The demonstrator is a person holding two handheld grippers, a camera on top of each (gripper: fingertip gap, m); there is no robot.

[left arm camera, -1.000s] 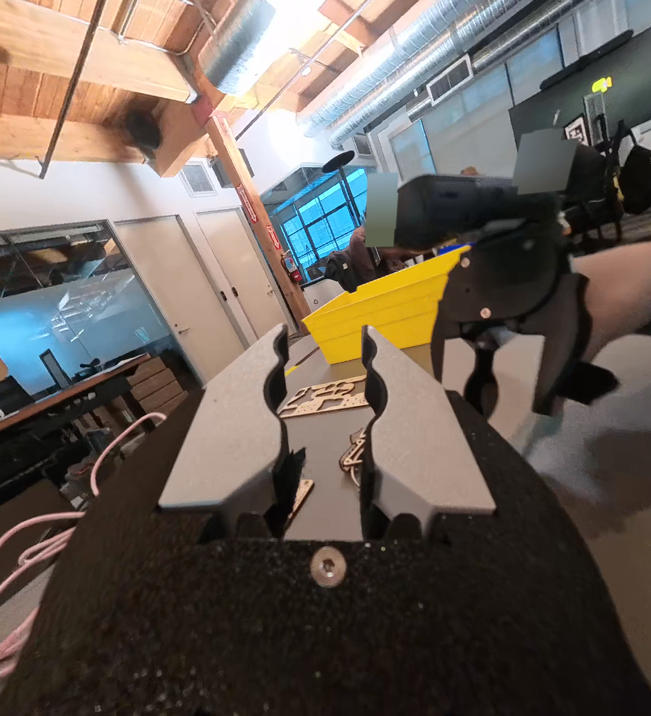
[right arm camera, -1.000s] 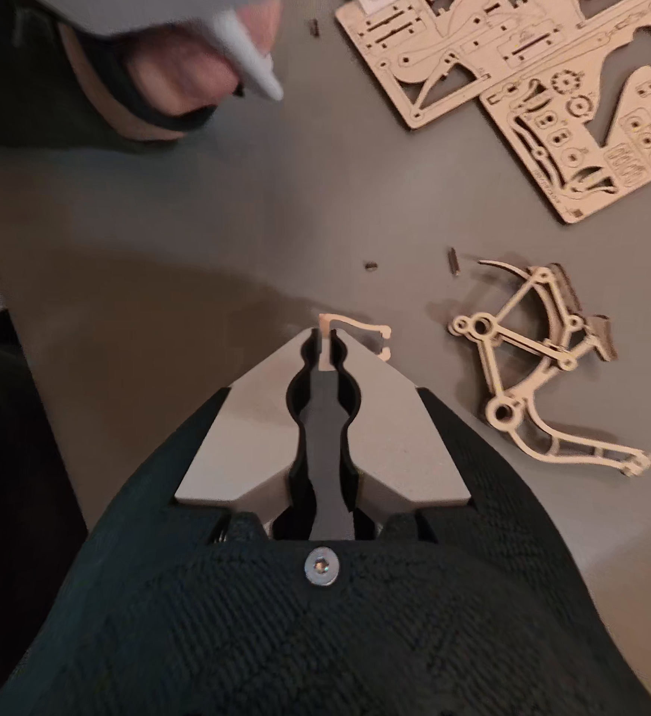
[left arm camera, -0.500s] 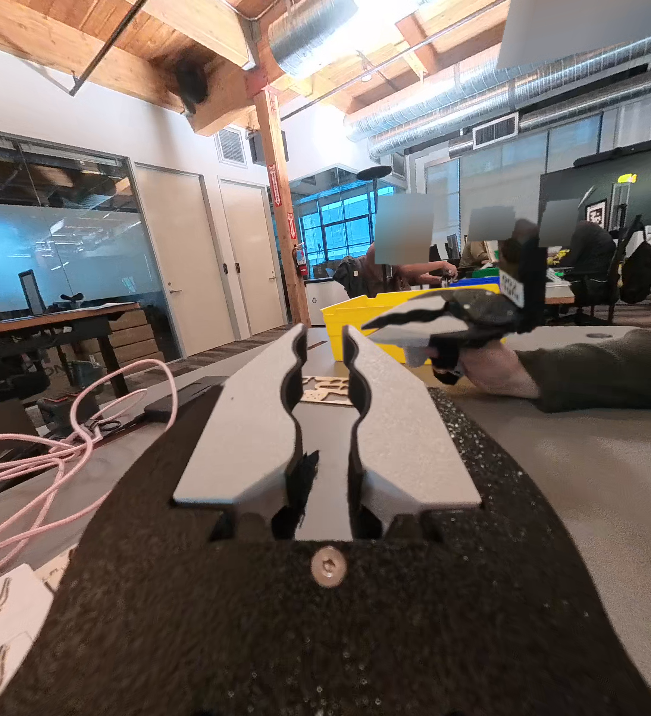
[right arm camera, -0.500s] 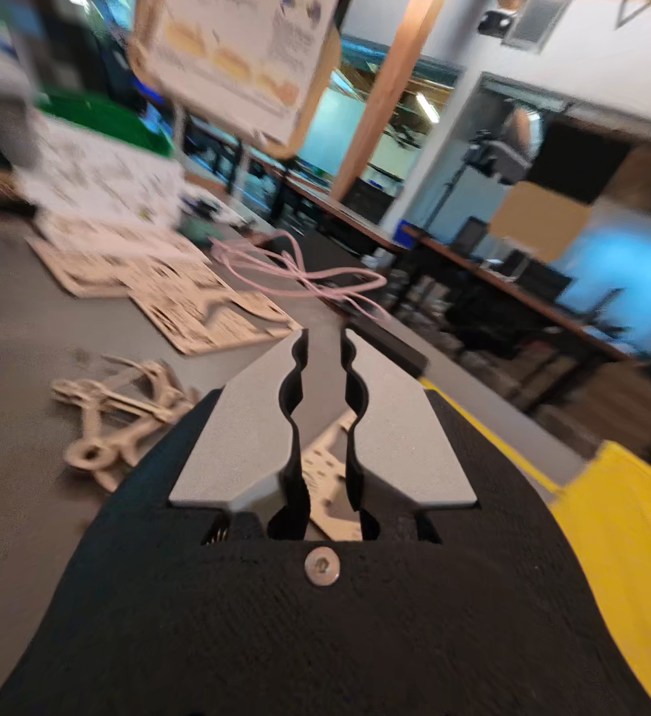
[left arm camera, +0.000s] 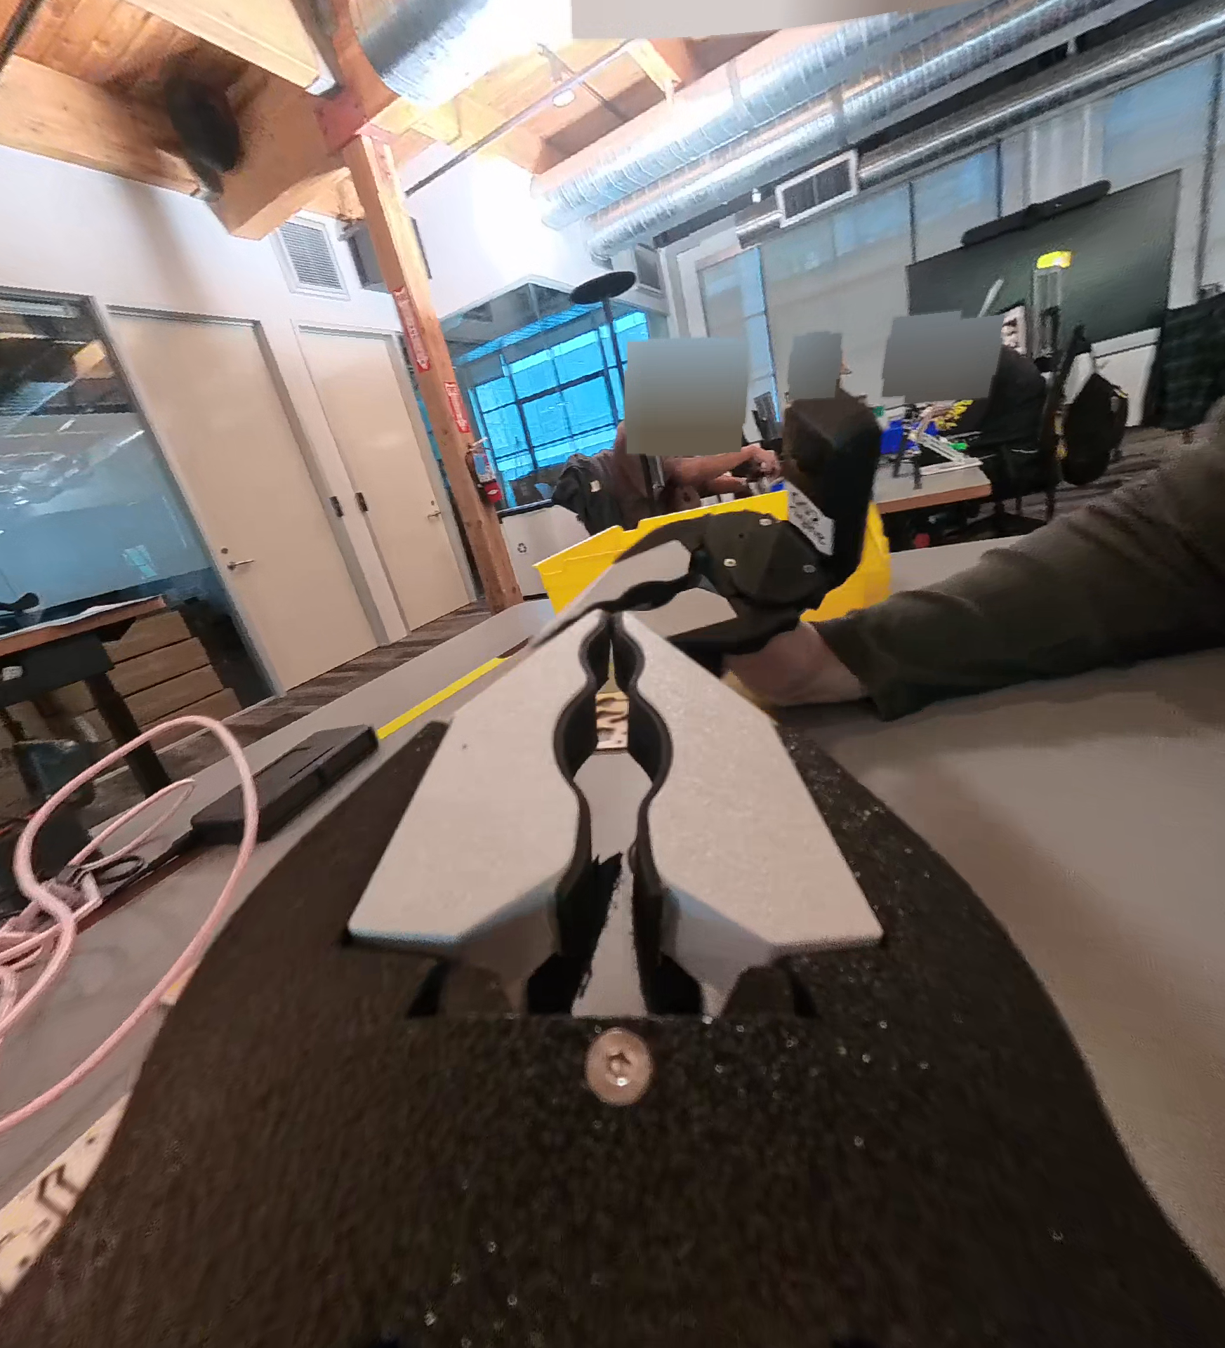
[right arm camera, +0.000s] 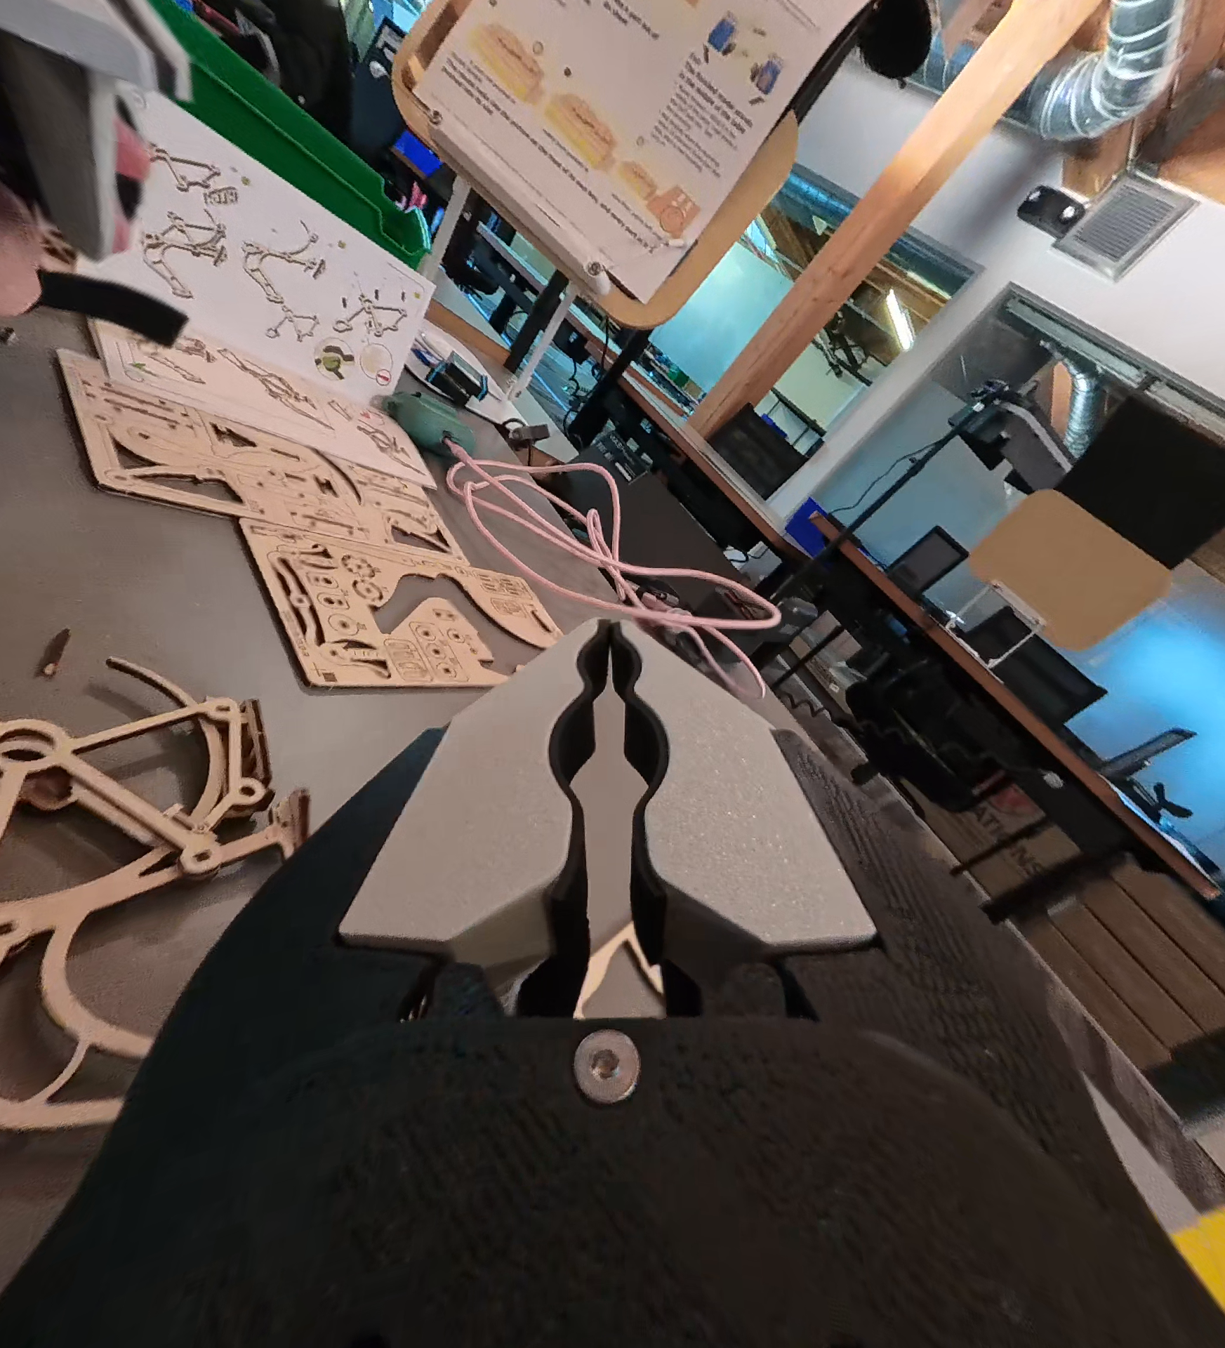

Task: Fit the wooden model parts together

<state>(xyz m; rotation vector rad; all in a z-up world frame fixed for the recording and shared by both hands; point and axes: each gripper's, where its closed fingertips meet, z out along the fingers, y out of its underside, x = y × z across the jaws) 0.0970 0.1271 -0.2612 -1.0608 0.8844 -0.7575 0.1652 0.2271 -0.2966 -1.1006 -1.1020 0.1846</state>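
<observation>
In the right wrist view a partly built wooden frame [right arm camera: 84, 824] lies on the grey table [right arm camera: 84, 583] at the left. Two laser-cut wooden sheets [right arm camera: 390, 605] lie beyond it. My right gripper [right arm camera: 608, 633] is shut, with nothing visible between its tips, and points level across the table past the sheets. My left gripper [left arm camera: 608, 624] is shut too. A strip of wooden sheet [left arm camera: 613, 722] shows through the gap between its fingers. The right gripper [left arm camera: 616, 591] also shows in the left wrist view, low over the table just beyond the left gripper's tips.
A printed instruction sheet [right arm camera: 252, 248] lies on the far wooden sheet. A pink cable [right arm camera: 558, 540] loops near the table edge and also shows in the left wrist view [left arm camera: 84, 824], beside a flat black device [left arm camera: 288, 780]. A yellow bin [left arm camera: 580, 569] and a green bin [right arm camera: 303, 146] stand at the table's ends. The left gripper's tips are roughly 12 cm from the right gripper's.
Both grippers went from open half a second ago to shut. The right gripper swung up from looking down at the table, and the small wooden piece it held is gone from its tips.
</observation>
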